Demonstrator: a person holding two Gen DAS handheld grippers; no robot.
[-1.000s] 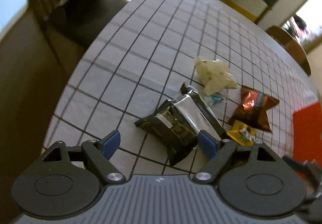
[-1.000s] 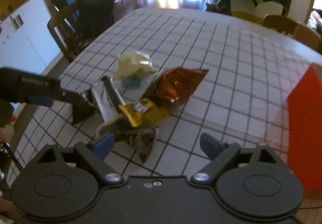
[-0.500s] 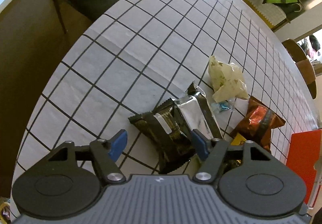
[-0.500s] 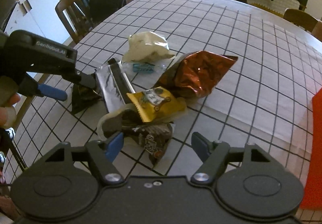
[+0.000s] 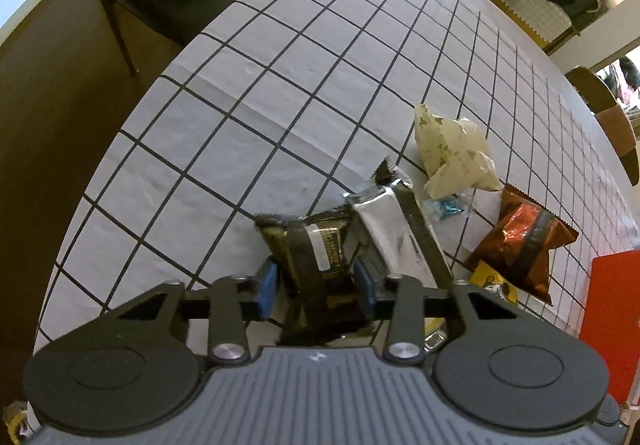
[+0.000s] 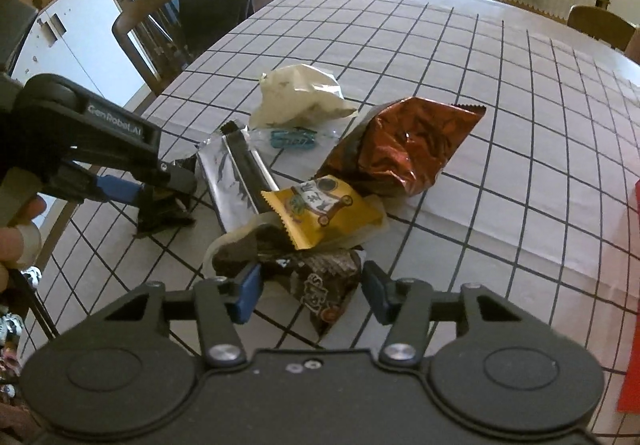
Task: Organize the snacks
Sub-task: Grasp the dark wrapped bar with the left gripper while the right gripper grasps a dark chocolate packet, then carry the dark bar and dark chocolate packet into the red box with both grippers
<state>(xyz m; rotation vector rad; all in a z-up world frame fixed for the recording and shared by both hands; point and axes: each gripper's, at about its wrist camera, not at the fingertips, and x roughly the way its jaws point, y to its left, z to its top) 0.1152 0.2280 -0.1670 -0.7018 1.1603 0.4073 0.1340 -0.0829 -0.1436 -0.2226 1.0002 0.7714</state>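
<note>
A pile of snacks lies on the checked tablecloth (image 5: 240, 117). My left gripper (image 5: 315, 285) is closing, and its blue pads press the sides of a dark green snack packet (image 5: 308, 253); the right wrist view shows this gripper (image 6: 160, 193) pinching that packet (image 6: 160, 215). My right gripper (image 6: 312, 289) is closing too, with a brown cookie packet (image 6: 320, 277) between its pads and a sliver of cloth showing beside the right one. A yellow packet (image 6: 324, 209) rests on top of the brown one. A silver packet (image 6: 224, 181) lies just behind.
A shiny orange-brown chip bag (image 6: 404, 141), a cream bag (image 6: 300, 97) and a small blue candy (image 6: 292, 137) lie farther back. A red box (image 5: 612, 317) stands at the right. Wooden chairs (image 6: 160, 25) flank the table's left edge. A hand (image 6: 16, 229) holds the left gripper.
Both grippers' jaws have narrowed from wide apart. The left now pinches the dark packet's near end. The right has sunk closer, and its pads now flank the brown packet.
</note>
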